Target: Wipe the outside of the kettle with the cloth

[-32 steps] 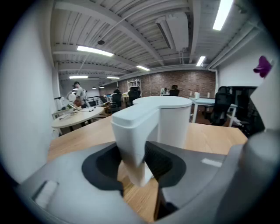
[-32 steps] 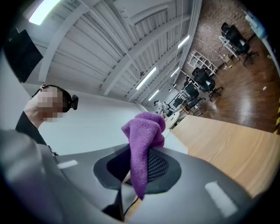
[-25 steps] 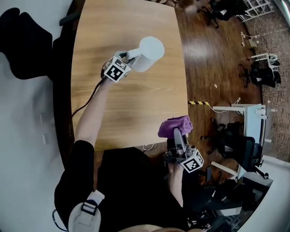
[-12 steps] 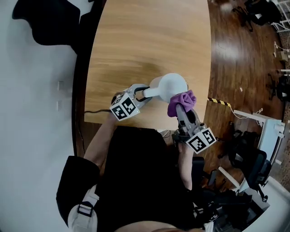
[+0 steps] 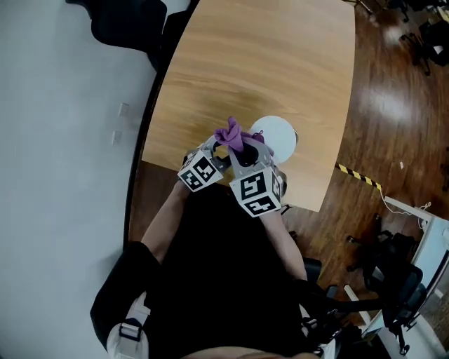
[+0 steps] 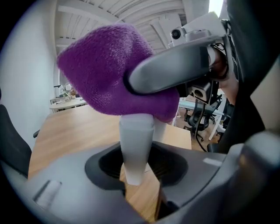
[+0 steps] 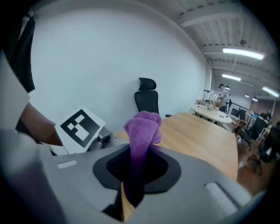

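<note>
The white kettle [image 5: 275, 137] is over the wooden table's near edge. My left gripper [image 5: 223, 157] is shut on its white handle [image 6: 135, 144], which stands upright between the jaws in the left gripper view. My right gripper [image 5: 240, 150] is shut on the purple cloth [image 5: 231, 134], whose bunched end sticks out past the jaws [image 7: 142, 127]. The cloth [image 6: 109, 74] hangs right over the handle, touching its top, and a right fingertip [image 6: 175, 70] crosses above it. The two grippers sit side by side, and the kettle's body is mostly hidden in both gripper views.
The wooden table [image 5: 280, 63] stretches away from me. A black chair [image 5: 126, 17] stands at its far left, also seen as a black office chair [image 7: 146, 100]. Yellow-black tape [image 5: 358, 175] lies on the dark floor to the right, with more office chairs [image 5: 393, 280] lower right.
The left gripper has brought the kettle from mid-table to the near edge. The right gripper has swung the cloth left from beyond the table's corner to above the kettle handle.
</note>
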Tool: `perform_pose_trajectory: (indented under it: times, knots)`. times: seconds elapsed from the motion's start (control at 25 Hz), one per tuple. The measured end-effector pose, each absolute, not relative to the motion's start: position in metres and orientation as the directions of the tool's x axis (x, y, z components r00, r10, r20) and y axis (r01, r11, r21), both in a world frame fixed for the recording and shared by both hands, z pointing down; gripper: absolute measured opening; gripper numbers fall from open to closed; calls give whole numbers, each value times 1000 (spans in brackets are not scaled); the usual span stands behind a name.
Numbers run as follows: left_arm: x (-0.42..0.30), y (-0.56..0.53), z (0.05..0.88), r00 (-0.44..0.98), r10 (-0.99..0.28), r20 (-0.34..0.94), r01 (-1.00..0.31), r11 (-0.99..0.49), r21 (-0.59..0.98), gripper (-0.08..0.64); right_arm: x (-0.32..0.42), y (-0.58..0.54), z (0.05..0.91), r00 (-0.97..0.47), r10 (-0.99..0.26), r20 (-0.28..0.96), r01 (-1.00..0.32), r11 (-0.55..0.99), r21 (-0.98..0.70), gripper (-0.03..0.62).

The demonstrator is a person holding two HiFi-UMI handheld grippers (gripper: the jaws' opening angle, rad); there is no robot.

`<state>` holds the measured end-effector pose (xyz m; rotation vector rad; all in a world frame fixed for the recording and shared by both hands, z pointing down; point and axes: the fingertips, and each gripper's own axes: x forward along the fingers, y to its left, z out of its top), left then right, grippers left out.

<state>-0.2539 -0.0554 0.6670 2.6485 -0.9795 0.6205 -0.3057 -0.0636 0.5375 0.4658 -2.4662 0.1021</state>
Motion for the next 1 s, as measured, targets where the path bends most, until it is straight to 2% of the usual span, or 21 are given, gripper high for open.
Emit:
perform_pose_trajectory:
  times: [0.12, 0.32, 0.44, 0.56, 0.68, 0.8, 0.88, 1.0]
  knots:
    - [-262, -52, 668, 689, -569, 449, -667, -740, 85, 64, -300, -69, 549, -690, -331, 643, -373, 925, 76, 57]
    - [-278, -26, 674, 733, -543, 411, -626, -775, 92, 66, -247, -105, 555, -573, -482, 663, -611, 790, 47, 57]
    - [-289, -19, 675, 763, -520, 383, -598, -794, 113, 66, -235, -117, 554, -485, -545, 684, -686, 722, 89, 57]
    - [-297, -13, 678, 779, -497, 382, -578, -806, 130, 66, -272, -96, 534, -497, -565, 659, -659, 740, 137, 57]
    - [-304, -13, 679, 785, -491, 377, -574, -806, 145, 66, -352, -40, 526, -616, -477, 627, -498, 852, 159, 57]
    - [-310, -17, 675, 792, -500, 351, -572, -808, 141, 66, -391, -11, 564, -598, -423, 681, -362, 900, 242, 57]
    - [-311, -19, 676, 797, -492, 351, -566, -812, 146, 66, -377, -28, 568, -571, -466, 676, -411, 875, 256, 58]
    - [-313, -22, 672, 805, -486, 340, -557, -817, 150, 67, -322, -72, 558, -464, -586, 664, -592, 763, 259, 57]
